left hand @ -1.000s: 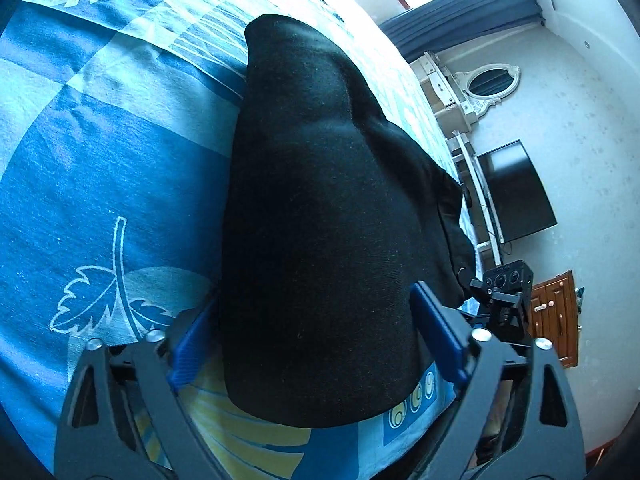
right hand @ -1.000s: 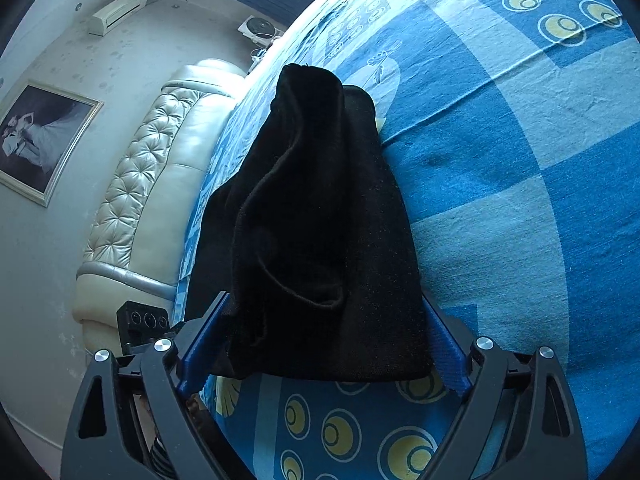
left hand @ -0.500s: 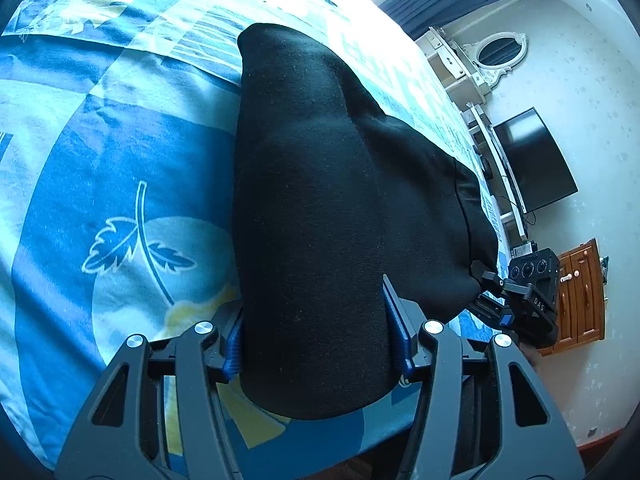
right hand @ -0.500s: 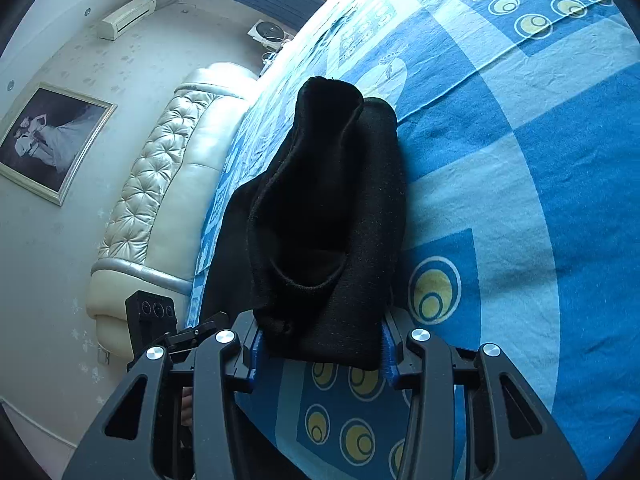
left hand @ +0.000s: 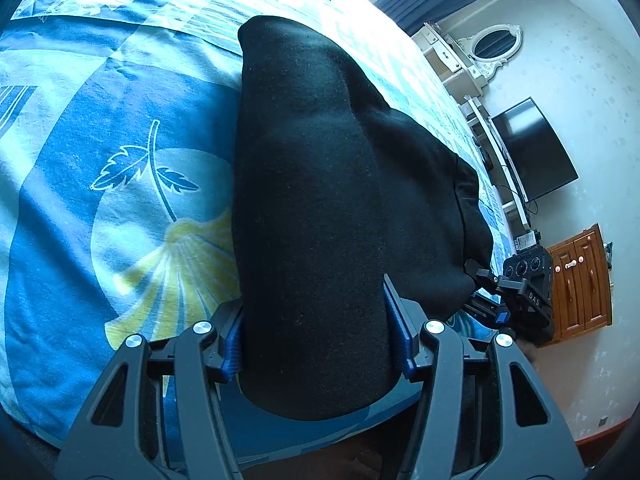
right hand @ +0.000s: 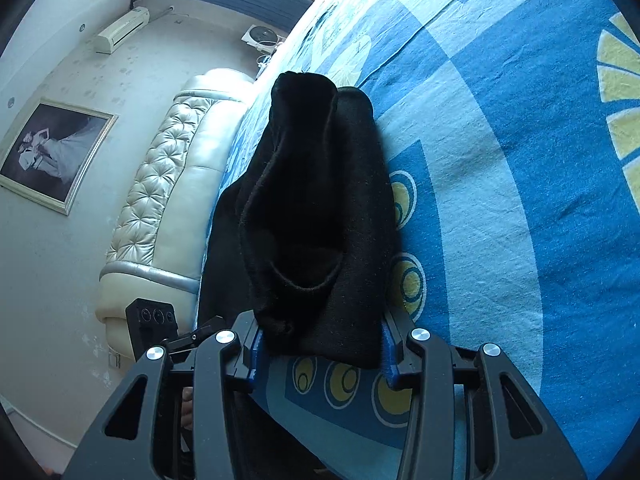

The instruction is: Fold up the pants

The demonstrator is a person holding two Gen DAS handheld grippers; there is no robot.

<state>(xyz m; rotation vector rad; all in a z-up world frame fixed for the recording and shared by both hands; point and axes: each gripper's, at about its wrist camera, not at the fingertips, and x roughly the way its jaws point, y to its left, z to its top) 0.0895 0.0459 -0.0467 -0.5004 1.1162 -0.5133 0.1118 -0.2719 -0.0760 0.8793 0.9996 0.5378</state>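
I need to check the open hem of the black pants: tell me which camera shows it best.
The right wrist view. The black pants show their open, curling hem edge there, just ahead of the right claw, which is shut on them. In the left wrist view the pants are a smooth dark fold in the left claw; no hem opening shows.
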